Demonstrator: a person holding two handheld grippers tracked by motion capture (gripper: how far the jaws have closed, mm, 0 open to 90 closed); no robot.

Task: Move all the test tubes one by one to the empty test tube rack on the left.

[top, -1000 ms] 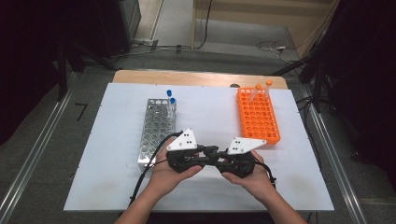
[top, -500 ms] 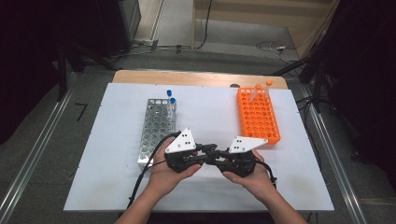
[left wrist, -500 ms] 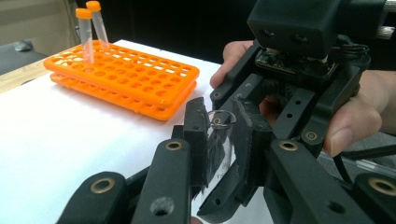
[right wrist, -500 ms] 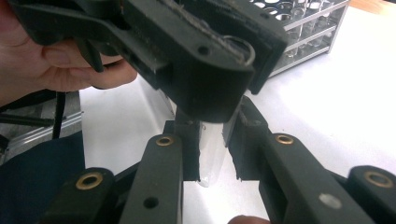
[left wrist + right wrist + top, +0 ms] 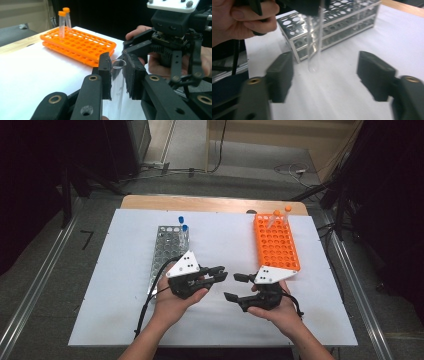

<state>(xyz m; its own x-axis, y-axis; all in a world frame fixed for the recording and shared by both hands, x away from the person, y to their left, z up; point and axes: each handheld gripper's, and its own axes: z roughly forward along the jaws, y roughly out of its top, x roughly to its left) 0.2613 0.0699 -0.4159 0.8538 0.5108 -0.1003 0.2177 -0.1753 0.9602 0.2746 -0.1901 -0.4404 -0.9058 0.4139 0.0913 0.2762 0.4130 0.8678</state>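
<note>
Here, the left gripper (image 5: 216, 274) is squeezing a clear glass tube (image 5: 117, 85) between its jaws, near the open top end of the tube. The tube is hanging down above the white desk (image 5: 120, 285), in the middle of the desk, between the two hands. The right gripper (image 5: 239, 287) is sitting at about 3 o'clock from the left one, just beside it, and its jaws are spread wide apart, holding nothing. In the right gripper view, the round bottom of the tube (image 5: 313, 65) is hanging between those open jaws, not touching them. The metal rack (image 5: 167, 251) is standing at about 11 o'clock from the hands, and the orange rack (image 5: 276, 244) at about 1 o'clock. The tube looks light, thin, stiff and smooth, so it could slip, and it could crack if pinched too hard. I think the best place to hold it is around the middle of its straight side, gently, with the pads flat on both sides.
</note>
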